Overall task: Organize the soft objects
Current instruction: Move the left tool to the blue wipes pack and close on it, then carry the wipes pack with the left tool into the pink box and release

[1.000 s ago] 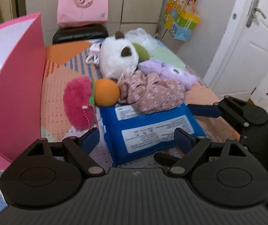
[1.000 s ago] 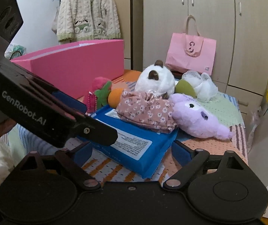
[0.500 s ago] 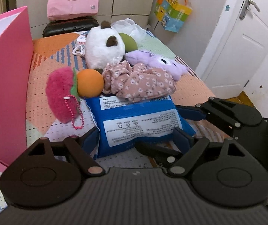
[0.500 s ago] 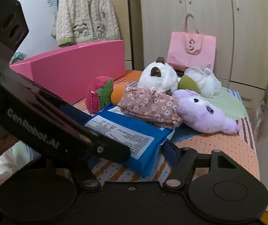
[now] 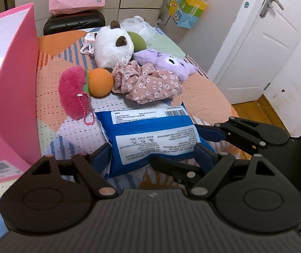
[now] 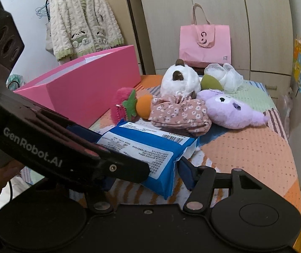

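On the near part of the patterned bed cover (image 5: pixel 51 48), the blue soft pack (image 5: pixel 150 135) now sits clear of the floral cloth (image 5: pixel 150 82), which a moment ago was draped over its far edge; the pack has been drawn toward the near side and looks lifted, its near end tilted up between both tools. The left gripper (image 5: pixel 152 154) has its blue pads against the pack's two sides, pinching its near end, and its spread has narrowed since a second ago. The right gripper (image 6: pixel 144 170) comes in from the right; one of its fingers (image 6: pixel 187 169) touches the pack's right corner, while the other is hidden behind the left tool's black body, so I cannot tell for certain whether it is squeezing, though it appears closed in on the pack too. To the far side lie the red plush strawberry (image 5: pixel 74 92), orange ball (image 5: pixel 101 82), white plush (image 5: pixel 113 44) and purple plush (image 5: pixel 167 63), all huddled together and untouched. The open pink box (image 5: pixel 13 88) stands just to the left. My judgement: the pack is freed from the pile and ready to be carried left into the box, with the plush things and the cloth left to sort.
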A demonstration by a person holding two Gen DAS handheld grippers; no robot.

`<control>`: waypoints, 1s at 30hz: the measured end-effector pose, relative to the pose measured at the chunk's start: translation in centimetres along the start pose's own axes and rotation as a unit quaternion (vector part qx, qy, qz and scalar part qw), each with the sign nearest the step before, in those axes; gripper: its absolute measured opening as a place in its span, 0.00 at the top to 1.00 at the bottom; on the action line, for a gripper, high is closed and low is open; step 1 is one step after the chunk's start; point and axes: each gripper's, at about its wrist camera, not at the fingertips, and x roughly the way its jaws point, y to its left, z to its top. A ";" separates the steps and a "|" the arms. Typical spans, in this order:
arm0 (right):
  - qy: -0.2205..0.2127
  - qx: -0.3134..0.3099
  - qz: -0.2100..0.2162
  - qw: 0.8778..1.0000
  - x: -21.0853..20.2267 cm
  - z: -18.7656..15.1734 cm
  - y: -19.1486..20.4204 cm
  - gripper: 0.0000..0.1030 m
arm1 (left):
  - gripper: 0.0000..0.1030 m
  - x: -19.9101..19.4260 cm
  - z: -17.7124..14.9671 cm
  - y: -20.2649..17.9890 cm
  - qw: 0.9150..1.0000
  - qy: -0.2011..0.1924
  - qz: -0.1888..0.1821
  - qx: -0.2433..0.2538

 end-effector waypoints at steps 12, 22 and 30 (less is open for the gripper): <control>0.027 -0.032 0.000 0.999 -3.6 3.0 6.1 0.36 | 0.18 -7.5 -1.1 1.0 1.000 -0.001 -0.018 -0.001; 0.003 -0.098 0.009 0.995 -4.8 5.5 12.6 0.35 | 0.18 -14.1 -2.2 4.0 0.999 -0.036 0.005 -0.011; -0.027 -0.130 0.024 0.991 -3.6 8.7 15.9 0.35 | 0.18 -17.2 -0.7 7.3 0.997 -0.075 0.029 -0.013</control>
